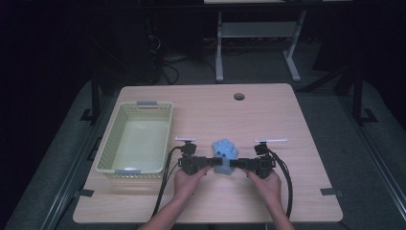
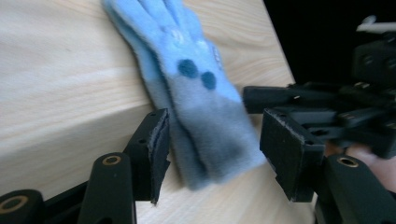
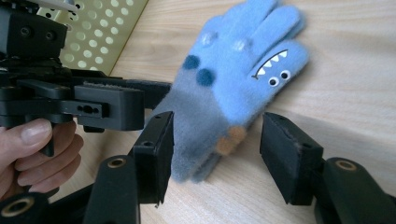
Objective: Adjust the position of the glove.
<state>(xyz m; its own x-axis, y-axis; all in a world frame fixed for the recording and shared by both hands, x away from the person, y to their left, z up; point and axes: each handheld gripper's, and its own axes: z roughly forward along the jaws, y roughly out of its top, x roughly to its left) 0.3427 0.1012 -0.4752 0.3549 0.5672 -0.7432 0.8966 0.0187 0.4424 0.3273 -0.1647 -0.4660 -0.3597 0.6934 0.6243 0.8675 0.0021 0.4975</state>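
Observation:
A light blue fuzzy glove (image 1: 225,149) with dark dots and a monster face lies flat on the wooden table (image 1: 268,115), fingers pointing away from me. Its grey cuff (image 2: 219,135) sits between the jaws of my left gripper (image 2: 217,144), which comes in from the left and is open; the pads do not press on the cuff. My right gripper (image 3: 217,140) comes in from the right, also open, with the cuff (image 3: 201,126) between its jaws and a gap at one pad. In the high view the left gripper (image 1: 210,163) and the right gripper (image 1: 238,163) face each other across the cuff.
A pale yellow perforated basket (image 1: 107,143) stands on the left part of the table, with nothing in it. A round cable hole (image 1: 239,96) lies near the far edge. Cables trail from both grippers toward the front edge. White desk legs stand behind the table.

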